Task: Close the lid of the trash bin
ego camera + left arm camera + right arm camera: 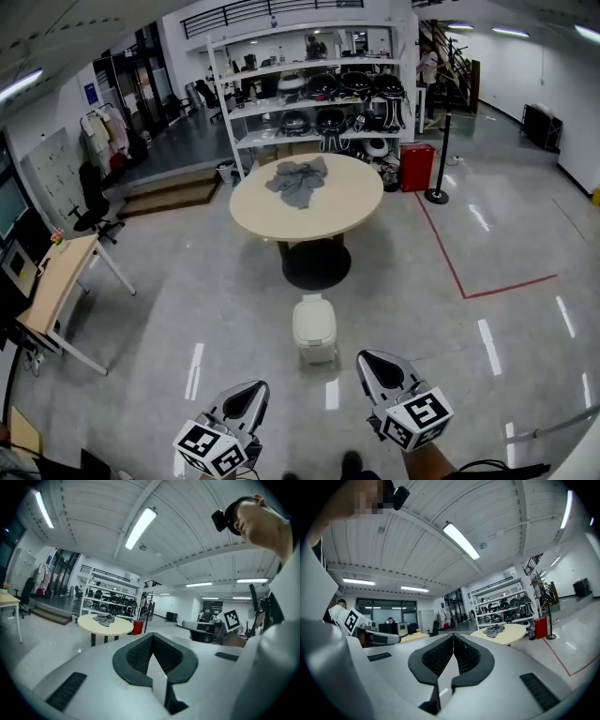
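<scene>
We hold both grippers low and well apart from the small cream plastic trash bin (314, 330), which stands on the glossy grey floor (178, 291) just ahead of us, in front of the round beige worktop (337, 211). The left gripper (249, 394) has its jaws pressed together on nothing, and so does the right gripper (375, 364). From above, the bin's lid looks nearly flat, though we cannot tell whether it is fully seated. We judge the bin light: an off-centre push on the lid could tip it or make it skid on the smooth floor.
</scene>
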Motion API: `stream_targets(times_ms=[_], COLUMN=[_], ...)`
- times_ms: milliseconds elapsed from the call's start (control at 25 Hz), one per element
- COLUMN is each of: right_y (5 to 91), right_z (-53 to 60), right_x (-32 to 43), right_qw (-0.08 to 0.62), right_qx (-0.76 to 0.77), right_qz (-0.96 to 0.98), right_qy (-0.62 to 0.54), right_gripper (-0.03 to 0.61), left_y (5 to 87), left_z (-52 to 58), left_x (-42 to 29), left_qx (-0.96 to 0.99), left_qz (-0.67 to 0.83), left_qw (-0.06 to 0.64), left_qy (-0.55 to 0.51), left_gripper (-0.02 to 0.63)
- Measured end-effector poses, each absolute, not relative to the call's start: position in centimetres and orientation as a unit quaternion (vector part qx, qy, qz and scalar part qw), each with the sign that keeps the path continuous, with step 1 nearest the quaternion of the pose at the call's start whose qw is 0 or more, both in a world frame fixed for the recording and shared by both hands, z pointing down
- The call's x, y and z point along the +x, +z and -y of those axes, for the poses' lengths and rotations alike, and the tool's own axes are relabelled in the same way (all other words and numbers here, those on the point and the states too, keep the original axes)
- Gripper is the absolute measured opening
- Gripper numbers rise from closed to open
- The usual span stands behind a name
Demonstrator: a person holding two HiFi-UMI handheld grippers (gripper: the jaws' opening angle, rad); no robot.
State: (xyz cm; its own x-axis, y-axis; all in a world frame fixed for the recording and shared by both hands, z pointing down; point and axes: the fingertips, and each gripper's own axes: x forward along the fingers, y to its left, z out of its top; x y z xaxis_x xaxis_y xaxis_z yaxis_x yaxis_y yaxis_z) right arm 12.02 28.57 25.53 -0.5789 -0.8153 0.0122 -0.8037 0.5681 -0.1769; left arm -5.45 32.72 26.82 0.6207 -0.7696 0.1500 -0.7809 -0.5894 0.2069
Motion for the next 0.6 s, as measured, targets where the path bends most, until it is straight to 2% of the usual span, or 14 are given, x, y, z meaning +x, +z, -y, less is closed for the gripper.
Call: stream_targets(times_ms=[240, 600], right_y=[25.9, 26.7], right_z=[-35.3, -47.0], right_x=[8.7, 0.9], right_qw=[0.014, 0.002], right_qx=[-0.478, -0.503], right_qz=[-0.876, -0.861], right_qy=[-0.069, -0.08], right_gripper=[0.008, 0.008], left_y=[27.9, 28.3], left_z=[-39.4, -48.6], left_x=[-5.9, -14.8], left_qx=[0.916, 0.921], left_qz=[0.383, 0.37], left_qw=[0.116, 0.126], left_qy=[0.013, -0.011], left_gripper=[-0.009, -0.009])
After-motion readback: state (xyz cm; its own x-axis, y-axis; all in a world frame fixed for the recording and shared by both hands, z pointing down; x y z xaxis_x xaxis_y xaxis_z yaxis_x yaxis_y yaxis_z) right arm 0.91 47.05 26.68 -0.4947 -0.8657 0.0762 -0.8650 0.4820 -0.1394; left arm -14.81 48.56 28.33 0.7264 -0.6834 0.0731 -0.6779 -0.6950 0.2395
